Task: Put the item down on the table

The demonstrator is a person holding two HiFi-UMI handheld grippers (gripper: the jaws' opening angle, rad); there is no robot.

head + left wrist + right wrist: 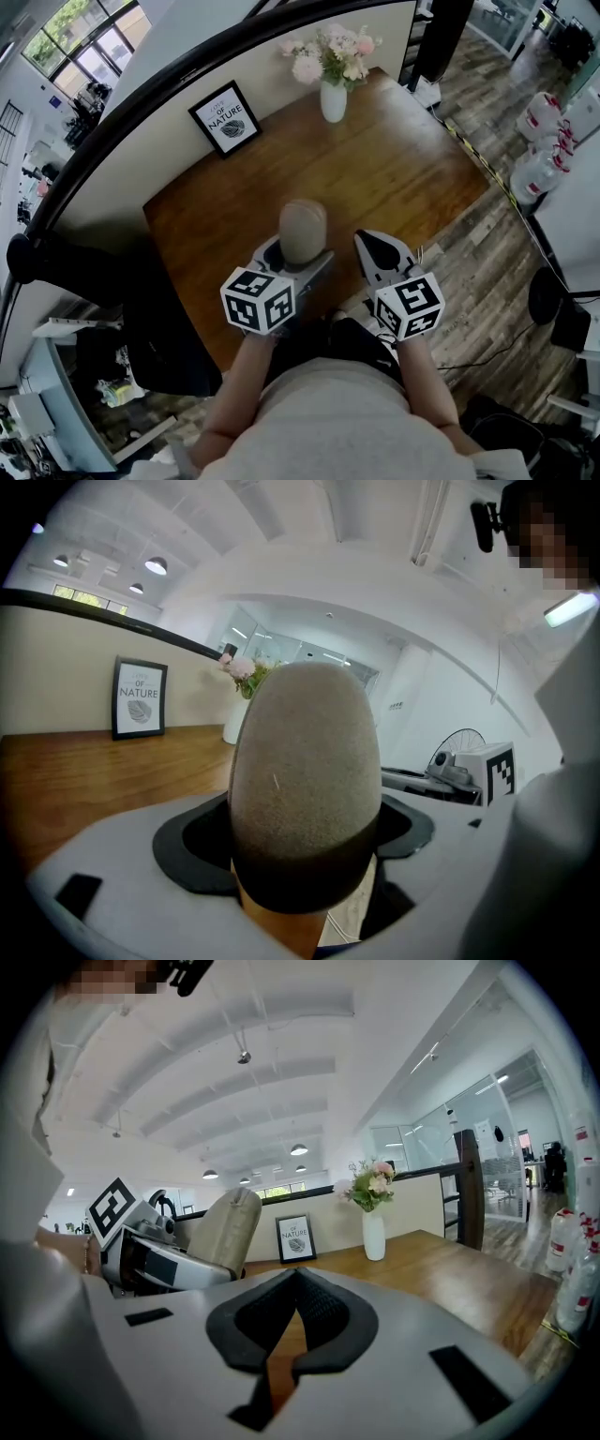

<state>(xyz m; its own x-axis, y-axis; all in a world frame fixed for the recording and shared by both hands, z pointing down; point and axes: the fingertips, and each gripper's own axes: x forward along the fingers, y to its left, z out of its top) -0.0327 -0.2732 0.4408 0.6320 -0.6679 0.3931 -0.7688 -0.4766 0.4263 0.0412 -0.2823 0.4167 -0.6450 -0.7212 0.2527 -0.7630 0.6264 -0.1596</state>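
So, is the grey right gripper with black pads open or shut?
Shut. The right gripper view shows the right gripper with its black pads meeting at the tips, nothing between them.

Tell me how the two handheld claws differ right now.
The left gripper's jaws stand wide; the right gripper's meet. The left gripper grips a beige egg-shaped item; the right gripper holds nothing. Both are grey, carry a marker cube, and hover by the wooden table.

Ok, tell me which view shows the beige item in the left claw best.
Left gripper view: the beige item fills the centre, held in the left claw. Head view shows its small top from above; right gripper view shows one side, partly behind that claw.
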